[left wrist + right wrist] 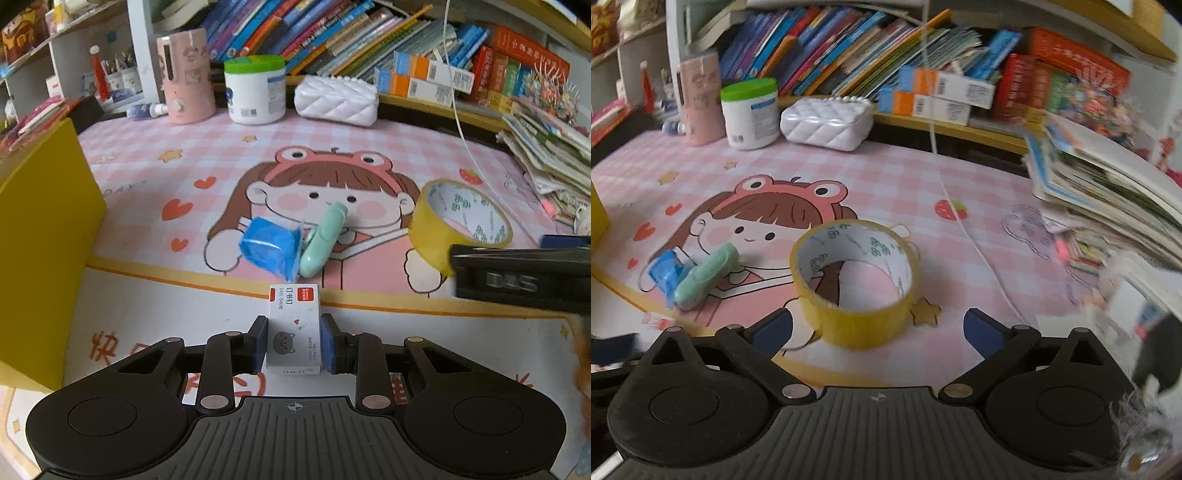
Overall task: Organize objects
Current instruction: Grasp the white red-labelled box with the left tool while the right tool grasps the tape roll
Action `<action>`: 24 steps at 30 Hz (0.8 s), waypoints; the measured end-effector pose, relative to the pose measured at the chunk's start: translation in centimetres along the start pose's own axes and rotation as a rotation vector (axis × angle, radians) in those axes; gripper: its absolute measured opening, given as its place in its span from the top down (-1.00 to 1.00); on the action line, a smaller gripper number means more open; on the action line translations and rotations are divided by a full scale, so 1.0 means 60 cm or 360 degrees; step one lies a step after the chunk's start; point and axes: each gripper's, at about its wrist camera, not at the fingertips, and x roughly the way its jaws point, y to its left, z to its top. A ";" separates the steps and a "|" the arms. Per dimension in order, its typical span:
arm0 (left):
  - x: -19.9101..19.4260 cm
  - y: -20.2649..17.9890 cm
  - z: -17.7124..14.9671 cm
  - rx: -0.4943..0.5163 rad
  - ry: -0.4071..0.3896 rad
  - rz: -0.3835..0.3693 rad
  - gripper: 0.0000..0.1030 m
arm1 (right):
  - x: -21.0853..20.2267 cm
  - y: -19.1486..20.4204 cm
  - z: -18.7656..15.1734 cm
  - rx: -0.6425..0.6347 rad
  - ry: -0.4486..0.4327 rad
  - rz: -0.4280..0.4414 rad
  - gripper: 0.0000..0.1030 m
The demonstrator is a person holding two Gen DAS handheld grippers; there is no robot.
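While left gripper (294, 341) pinches staple box (294, 325), right gripper (878, 326) gapes around tape roll (855, 291); blue packet (266, 247) and mint stapler (323, 240) mid-frame.

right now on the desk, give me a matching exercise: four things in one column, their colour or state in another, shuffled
Things:
1. staple box
2. tape roll
3. right gripper
4. wrapped packet

States:
A. blue, lying against the mint green stapler
B. jaws wide open
C. yellow, lying flat with its hole facing up
D. white, clamped in the left gripper

Pairs: 1-D, 2-C, 3-B, 4-A
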 end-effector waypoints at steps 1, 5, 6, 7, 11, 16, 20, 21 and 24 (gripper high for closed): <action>-0.006 0.003 0.001 -0.0001 -0.0010 0.0001 0.46 | 0.010 0.001 0.005 -0.0015 0.0001 -0.0001 -0.94; -0.028 0.012 0.000 -0.0006 -0.0030 0.0005 0.46 | 0.041 0.008 0.019 -0.0052 0.0005 0.0033 -0.94; -0.033 0.014 -0.001 -0.0003 -0.0033 0.0008 0.46 | 0.048 0.010 0.022 -0.0059 0.0007 0.0031 -0.94; -0.038 0.016 -0.002 -0.0001 -0.0036 0.0011 0.46 | 0.055 0.011 0.025 -0.0063 0.0011 0.0034 -0.94; -0.055 0.028 -0.006 -0.0018 -0.0041 0.0019 0.46 | 0.071 0.015 0.030 -0.0050 0.0025 0.0033 -0.89; -0.071 0.042 -0.009 -0.0034 -0.0058 0.0033 0.46 | 0.073 0.022 0.029 -0.0046 0.0006 0.0049 -0.66; -0.081 0.050 -0.012 -0.0047 -0.0079 0.0035 0.46 | 0.048 0.031 0.026 -0.0041 -0.0022 -0.0041 -0.66; -0.083 0.052 -0.013 -0.0051 -0.0081 0.0037 0.46 | 0.037 0.035 0.026 -0.0037 -0.0022 -0.0074 -0.66; -0.088 0.060 -0.019 -0.0069 -0.0084 0.0043 0.46 | -0.006 0.043 0.021 0.0012 -0.0034 -0.0145 -0.66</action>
